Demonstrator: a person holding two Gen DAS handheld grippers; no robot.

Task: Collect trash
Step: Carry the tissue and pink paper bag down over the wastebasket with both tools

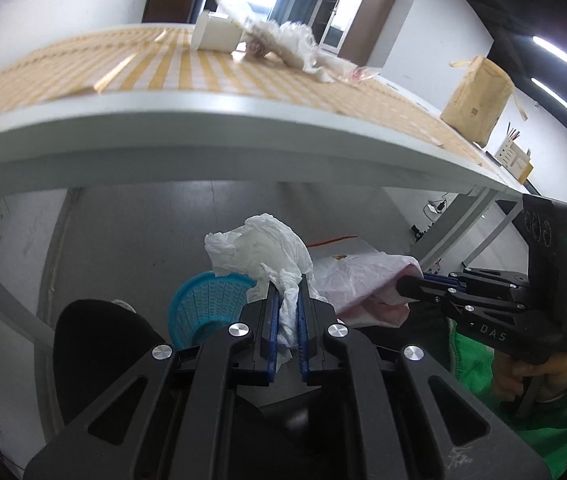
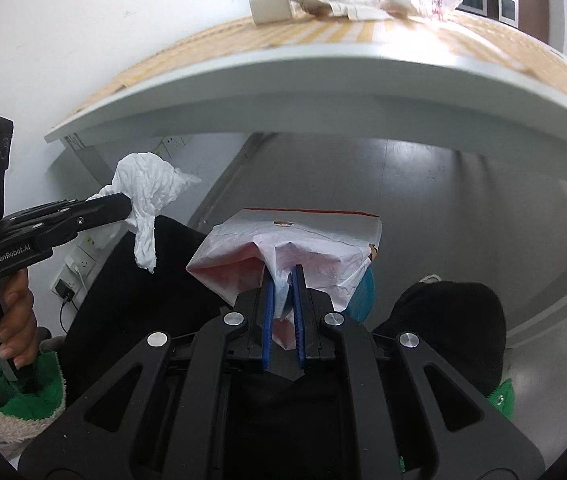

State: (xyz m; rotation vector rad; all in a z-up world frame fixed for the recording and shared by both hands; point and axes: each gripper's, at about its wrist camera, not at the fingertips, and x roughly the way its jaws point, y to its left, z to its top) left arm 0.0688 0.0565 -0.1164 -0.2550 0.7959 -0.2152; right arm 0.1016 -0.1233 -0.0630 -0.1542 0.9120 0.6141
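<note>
My left gripper point(image 1: 288, 292) is shut on a crumpled white tissue point(image 1: 261, 250) and holds it below the table edge, above a blue mesh basket point(image 1: 203, 308) on the floor. The left gripper point(image 2: 125, 208) and the tissue point(image 2: 145, 196) also show in the right wrist view. My right gripper point(image 2: 282, 278) is shut on the rim of a white plastic bag point(image 2: 295, 248) with a pinkish inside, held open beside the tissue. The right gripper point(image 1: 403, 286) and the bag point(image 1: 357, 280) also show in the left wrist view. More crumpled wrappers point(image 1: 283, 42) lie on the table above.
The table point(image 1: 163, 120) has a yellow-checked cloth and a thick white edge overhead. A white cup point(image 1: 215, 32) lies on it by the wrappers. A brown paper bag point(image 1: 477, 100) stands at its right end. My knees in black trousers point(image 2: 451, 320) are below.
</note>
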